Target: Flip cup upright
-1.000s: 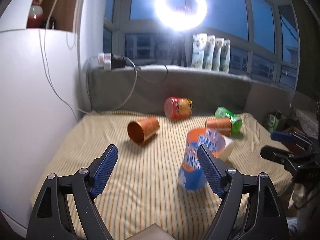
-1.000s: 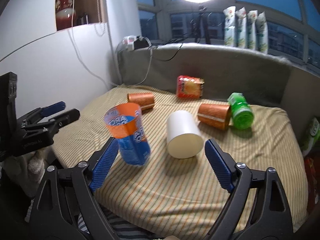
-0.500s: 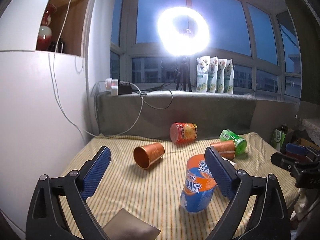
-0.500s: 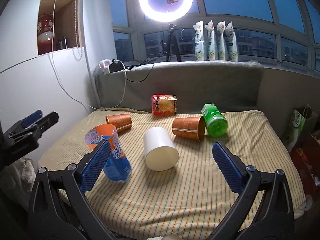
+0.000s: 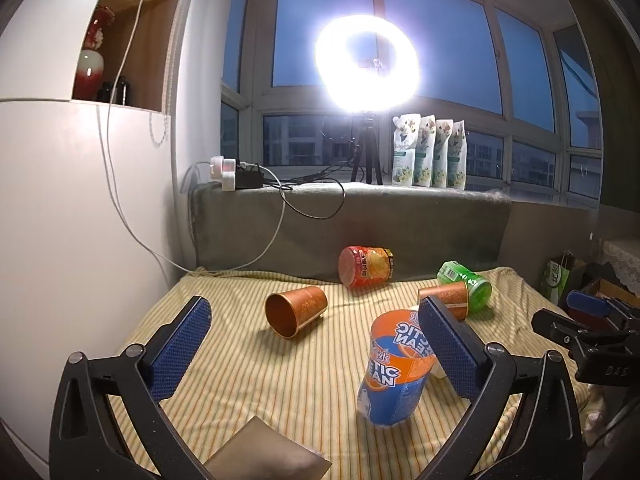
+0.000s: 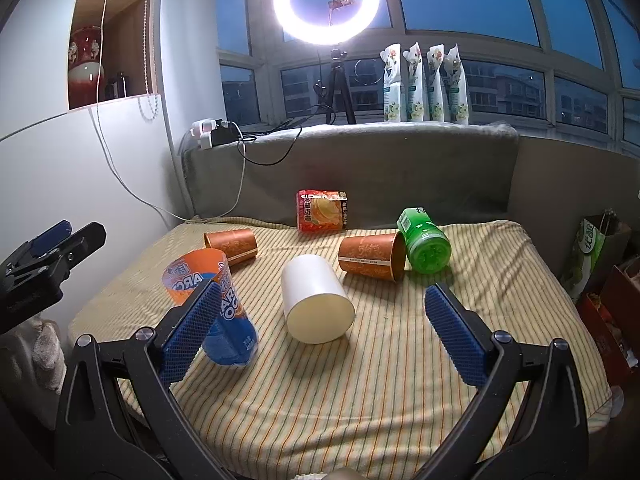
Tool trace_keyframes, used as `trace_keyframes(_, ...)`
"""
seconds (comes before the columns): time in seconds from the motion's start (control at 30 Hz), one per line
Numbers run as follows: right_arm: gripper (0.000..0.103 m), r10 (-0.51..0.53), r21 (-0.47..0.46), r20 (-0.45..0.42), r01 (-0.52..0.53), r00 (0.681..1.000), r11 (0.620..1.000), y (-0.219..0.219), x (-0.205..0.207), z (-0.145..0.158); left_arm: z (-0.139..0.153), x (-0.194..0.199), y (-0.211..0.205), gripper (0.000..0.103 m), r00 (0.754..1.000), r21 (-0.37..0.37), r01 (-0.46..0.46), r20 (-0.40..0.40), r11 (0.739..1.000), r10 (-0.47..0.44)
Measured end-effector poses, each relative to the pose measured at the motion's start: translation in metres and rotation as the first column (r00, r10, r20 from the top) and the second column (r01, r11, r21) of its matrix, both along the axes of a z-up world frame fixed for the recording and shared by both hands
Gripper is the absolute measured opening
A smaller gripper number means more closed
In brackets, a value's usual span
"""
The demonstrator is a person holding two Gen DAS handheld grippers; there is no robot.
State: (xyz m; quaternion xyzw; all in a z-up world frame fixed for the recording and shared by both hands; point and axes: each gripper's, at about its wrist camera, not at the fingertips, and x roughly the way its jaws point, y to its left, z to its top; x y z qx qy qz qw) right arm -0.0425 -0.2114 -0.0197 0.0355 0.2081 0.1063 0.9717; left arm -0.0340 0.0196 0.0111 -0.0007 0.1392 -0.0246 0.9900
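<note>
A blue and orange cup stands upright, mouth up and leaning a little, on the striped cloth; it also shows in the right wrist view. My left gripper is open and empty, held back from it. My right gripper is open and empty. A white cup lies on its side between the right fingers. Two copper cups lie on their sides: one at the left, one at the right.
A red snack can and a green can lie on their sides near the grey backrest. A white cabinet wall stands at the left. Bags stand off the cloth's right edge. A ring light stands behind.
Both grippers have drawn back and tilted up from the blue and orange cup, which now looks farther off. The cup stays standing.
</note>
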Motion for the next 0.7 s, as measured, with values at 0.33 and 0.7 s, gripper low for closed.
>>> trace_keyframes(0.33,0.103,-0.024,-0.004,0.001,0.024,1.000,1.000,0.0000,0.0028,-0.0021,-0.0031,0.0038,-0.0013,0.103,1.000,0.000,0.002,-0.020,1.000,-0.002)
trace_keyframes(0.7,0.103,-0.010,-0.011,-0.004,0.010,1.000,1.000,0.0053,0.0048,-0.0047,-0.0060,0.0065,-0.0015,0.103,0.999,-0.003,0.005,-0.032,1.000,-0.005)
